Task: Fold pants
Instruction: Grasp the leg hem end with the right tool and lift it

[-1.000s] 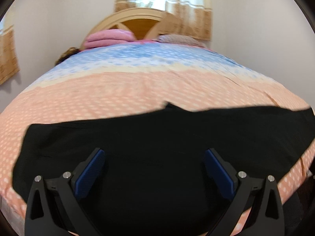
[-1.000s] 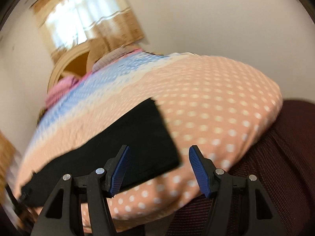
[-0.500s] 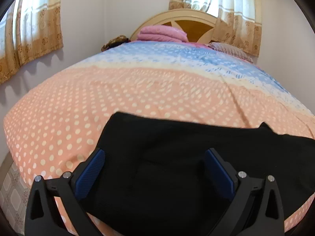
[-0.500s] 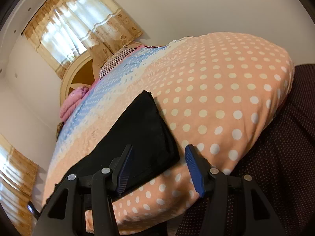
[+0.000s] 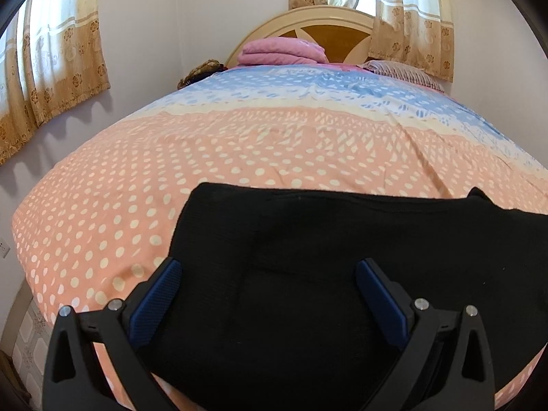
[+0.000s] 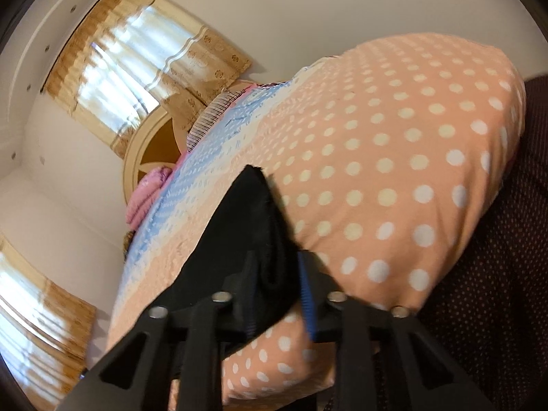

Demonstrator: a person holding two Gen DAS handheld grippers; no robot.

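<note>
A wide bed (image 5: 144,185) fills both views, its cotton cover printed with cream dots on peach at the near end, then a cream band and a blue one with white flecks toward the head. Behind it stands a rounded wooden headboard (image 5: 328,30), pale rim around amber panels, and gold floral curtains (image 5: 58,65) hang in soft pleats at the windows. A folded pink blanket (image 5: 281,51) and a striped pillow (image 5: 400,70) lie at the head of the bed.

The black pants (image 5: 308,257), a matte, slightly fuzzy knit, lie flat across the near end of the bed in a long band, one squared end showing in the left wrist view.

The left hand-held gripper (image 5: 267,284) hovers over that end with its jaws spread wide, ribbed blue pads well apart and nothing between them pressed.

In the right wrist view the far end of the pants (image 6: 236,239) is bunched into a raised, pointed fold. The right hand-held gripper (image 6: 277,284) has just been closing and its black fingers, blue-padded, pinch that gathered cloth near the bed's corner.
</note>
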